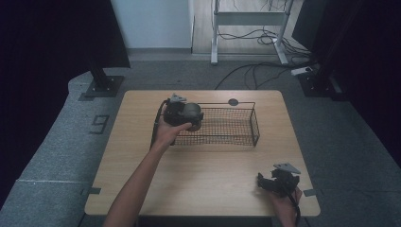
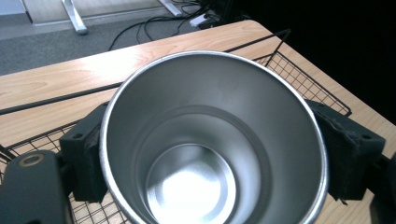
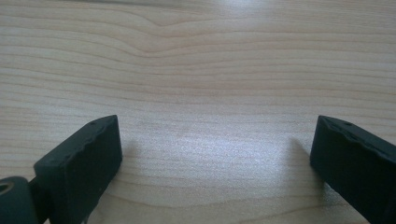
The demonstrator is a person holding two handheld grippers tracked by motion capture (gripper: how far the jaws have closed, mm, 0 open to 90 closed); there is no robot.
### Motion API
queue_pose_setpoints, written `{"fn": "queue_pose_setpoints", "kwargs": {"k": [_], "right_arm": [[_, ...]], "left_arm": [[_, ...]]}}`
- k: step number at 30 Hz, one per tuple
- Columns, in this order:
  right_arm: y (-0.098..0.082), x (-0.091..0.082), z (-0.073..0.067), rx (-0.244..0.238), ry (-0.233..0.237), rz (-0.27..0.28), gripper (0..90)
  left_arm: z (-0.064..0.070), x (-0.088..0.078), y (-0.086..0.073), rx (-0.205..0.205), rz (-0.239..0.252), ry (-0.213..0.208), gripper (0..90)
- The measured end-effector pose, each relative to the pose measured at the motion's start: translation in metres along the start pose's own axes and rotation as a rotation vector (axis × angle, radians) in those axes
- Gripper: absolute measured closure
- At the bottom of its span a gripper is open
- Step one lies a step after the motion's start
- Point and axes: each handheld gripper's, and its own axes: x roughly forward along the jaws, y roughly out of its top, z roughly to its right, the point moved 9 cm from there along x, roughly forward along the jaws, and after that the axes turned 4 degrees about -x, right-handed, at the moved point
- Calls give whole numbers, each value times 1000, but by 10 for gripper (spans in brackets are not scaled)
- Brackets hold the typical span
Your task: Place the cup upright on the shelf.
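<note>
A steel cup [image 2: 212, 140], shiny and empty inside, was seen right up against the lens in the left gripper view, clamped on both sides by the black jaws of the left hand-held gripper [image 2: 212, 154]. Beneath and behind it the black wire basket [image 2: 299, 79] was visible, set on the wooden table [image 2: 70, 79]. From the high view, the cup [image 1: 191, 113] was held at the left end of the wire basket [image 1: 236, 127], over its rim, with the left hand-held gripper [image 1: 182, 113] gripped by a hand [image 1: 168, 132] reaching in from below. The basket was placed toward the far middle of the table [image 1: 203, 175]. Down at the near right corner, the right hand-held gripper [image 1: 272, 182] was held low over the table, well apart from the basket. In the right gripper view, its jaws were spread wide with bare wood grain [image 3: 205, 93] between them, nothing held.
</note>
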Motion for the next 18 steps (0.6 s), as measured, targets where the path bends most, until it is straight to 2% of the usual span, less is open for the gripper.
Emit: {"fn": "queue_pose_setpoints", "kwargs": {"k": [10,14,18], "right_arm": [[0,0,0,0,0,0,22],[0,0,0,0,0,0,22],[0,0,0,0,0,1,25]], "left_arm": [[-5,19,4,-7,-20,14,141],[-7,28,3,-31,-37,24,141],[-8,36,-2,-27,-54,32,141]]}}
